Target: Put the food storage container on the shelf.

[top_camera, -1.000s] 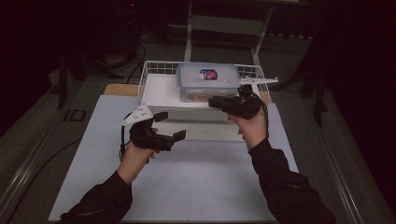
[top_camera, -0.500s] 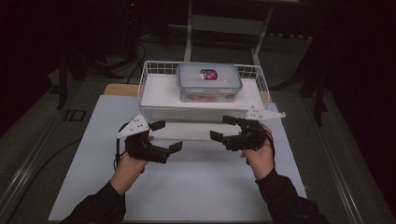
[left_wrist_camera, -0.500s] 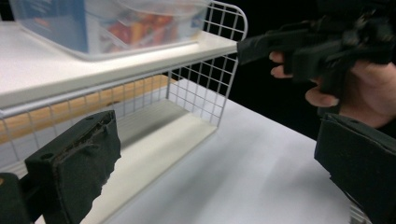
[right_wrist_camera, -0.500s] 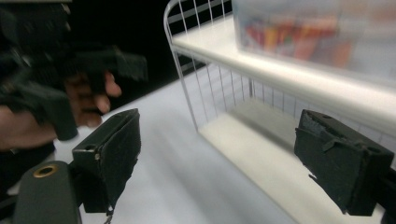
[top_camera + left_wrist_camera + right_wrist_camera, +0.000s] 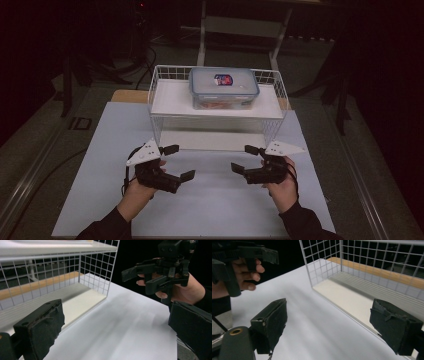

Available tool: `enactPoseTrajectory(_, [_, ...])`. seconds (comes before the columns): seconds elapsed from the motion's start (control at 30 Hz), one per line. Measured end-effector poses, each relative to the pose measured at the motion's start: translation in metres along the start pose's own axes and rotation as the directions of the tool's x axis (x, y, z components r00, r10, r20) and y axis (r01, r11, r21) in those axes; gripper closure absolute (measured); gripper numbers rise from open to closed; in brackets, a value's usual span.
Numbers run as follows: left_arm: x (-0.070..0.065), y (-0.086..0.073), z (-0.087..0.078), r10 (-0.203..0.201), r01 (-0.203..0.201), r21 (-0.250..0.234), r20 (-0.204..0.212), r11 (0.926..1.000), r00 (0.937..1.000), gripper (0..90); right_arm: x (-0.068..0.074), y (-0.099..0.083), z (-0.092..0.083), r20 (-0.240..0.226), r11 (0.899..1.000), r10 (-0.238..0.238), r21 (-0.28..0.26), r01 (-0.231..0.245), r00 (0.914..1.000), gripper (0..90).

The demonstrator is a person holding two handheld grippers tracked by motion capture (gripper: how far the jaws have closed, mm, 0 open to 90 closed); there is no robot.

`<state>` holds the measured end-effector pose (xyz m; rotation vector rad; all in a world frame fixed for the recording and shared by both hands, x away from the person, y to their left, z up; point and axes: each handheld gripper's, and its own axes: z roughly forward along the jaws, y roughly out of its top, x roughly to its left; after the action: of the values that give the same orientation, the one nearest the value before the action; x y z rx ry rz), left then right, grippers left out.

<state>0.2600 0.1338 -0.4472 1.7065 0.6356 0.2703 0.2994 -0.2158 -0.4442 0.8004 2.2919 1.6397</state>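
Observation:
A clear lidded container [image 5: 223, 87] with a red and blue label rests on the top shelf of a white wire rack [image 5: 156, 102]. Both grippers hover low over the white sheet [image 5: 215, 205] in front of the rack, facing each other. My left gripper [image 5: 180, 162] is open with nothing between its jaws; in its own view [image 5: 115, 327] the rack [image 5: 95, 270] stands to the left and the other gripper [image 5: 155, 275] beyond. My right gripper [image 5: 242, 158] has just been opening and stands wide with nothing between its jaws [image 5: 334, 325], next to the rack's lower shelf [image 5: 342, 297].
A wooden board [image 5: 127, 96] shows under the rack at the back left. A metal stand [image 5: 240, 25] rises behind the table in the dark. A cable [image 5: 45, 175] runs along the left side. The sheet's front edge lies near the person's forearms.
The right hand has come down from the container on the rack's top to the sheet in front, its jaws now open. The left hand has sunk a little towards the person.

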Motion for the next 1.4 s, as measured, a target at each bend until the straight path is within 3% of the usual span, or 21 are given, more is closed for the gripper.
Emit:
enactPoseTrajectory(0.13, [0.000, -0.011, -0.001, -0.017, 0.017, 0.023, -0.007, 0.9996, 0.9998, 0.3, 0.000, -0.012, -0.006, 0.000, 1.000, -0.008, 0.005, 0.008, 1.0000, 14.3])
enactPoseTrajectory(0.27, [0.001, -0.024, -0.002, -0.021, 0.022, 0.049, -0.012, 0.9986, 0.9997, 0.3, -0.002, -0.025, -0.015, 0.019, 1.000, 0.012, 0.006, -0.012, 0.9998, 14.3])
enactPoseTrajectory(0.47, [0.004, -0.041, -0.005, -0.008, 0.011, 0.089, -0.028, 0.9960, 0.9996, 0.3, -0.008, -0.043, -0.026, 0.060, 0.999, 0.017, 0.026, -0.019, 0.9980, 14.2])
enactPoseTrajectory(0.57, [0.007, -0.048, -0.009, -0.023, 0.027, 0.099, -0.035, 0.9947, 0.9991, 0.3, -0.011, -0.054, -0.033, 0.079, 0.999, 0.036, 0.026, -0.038, 0.9962, 14.3])
enactPoseTrajectory(0.7, [0.009, -0.057, -0.015, -0.016, 0.022, 0.120, -0.051, 0.9925, 0.9986, 0.3, -0.011, -0.062, -0.039, 0.106, 0.999, 0.022, 0.042, -0.027, 0.9941, 14.3])
enactPoseTrajectory(0.97, [0.010, -0.068, -0.028, -0.020, 0.029, 0.123, -0.072, 0.9920, 0.9972, 0.2, -0.011, -0.079, -0.052, 0.156, 0.996, 0.002, 0.083, -0.015, 0.9877, 14.6])
enactPoseTrajectory(1.1, [0.013, -0.074, -0.032, -0.030, 0.041, 0.133, -0.087, 0.9903, 0.9957, 0.3, -0.014, -0.083, -0.057, 0.173, 0.996, 0.018, 0.086, -0.034, 0.9847, 14.8])
enactPoseTrajectory(1.4, [0.019, -0.079, -0.033, -0.045, 0.059, 0.139, -0.106, 0.9886, 0.9934, 0.2, -0.020, -0.088, -0.056, 0.189, 0.994, 0.023, 0.103, -0.043, 0.9816, 15.3])
